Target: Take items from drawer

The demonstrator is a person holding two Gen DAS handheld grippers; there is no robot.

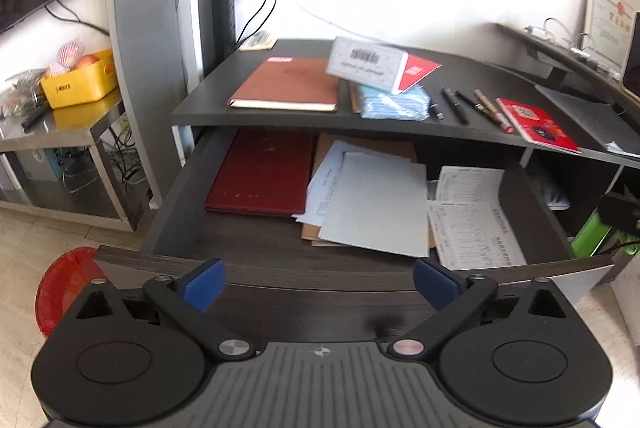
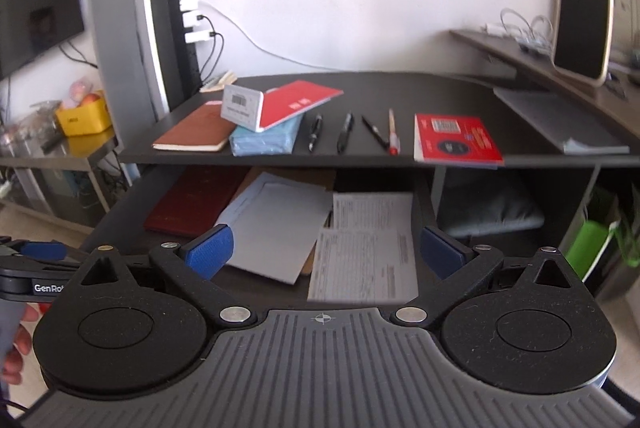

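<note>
Left wrist view showed the dark tabletop (image 1: 480, 84) across mid-frame, carrying a brown notebook (image 1: 286, 84), pens (image 1: 456, 104) and a red booklet (image 1: 538, 124). Below it, the open drawer (image 1: 256, 264) held a maroon folder (image 1: 260, 172) at left and loose papers (image 1: 376, 204) at center. My left gripper (image 1: 318, 282) and right gripper (image 2: 326, 252) both hung wide, holding nothing.

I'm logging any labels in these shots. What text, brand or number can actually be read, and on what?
"GenRo", cut off by the right gripper: on the left gripper's body.
Too blurred to read: barcode on the white box, red booklet, printed forms in the drawer, yellow bin, framed certificate.
</note>
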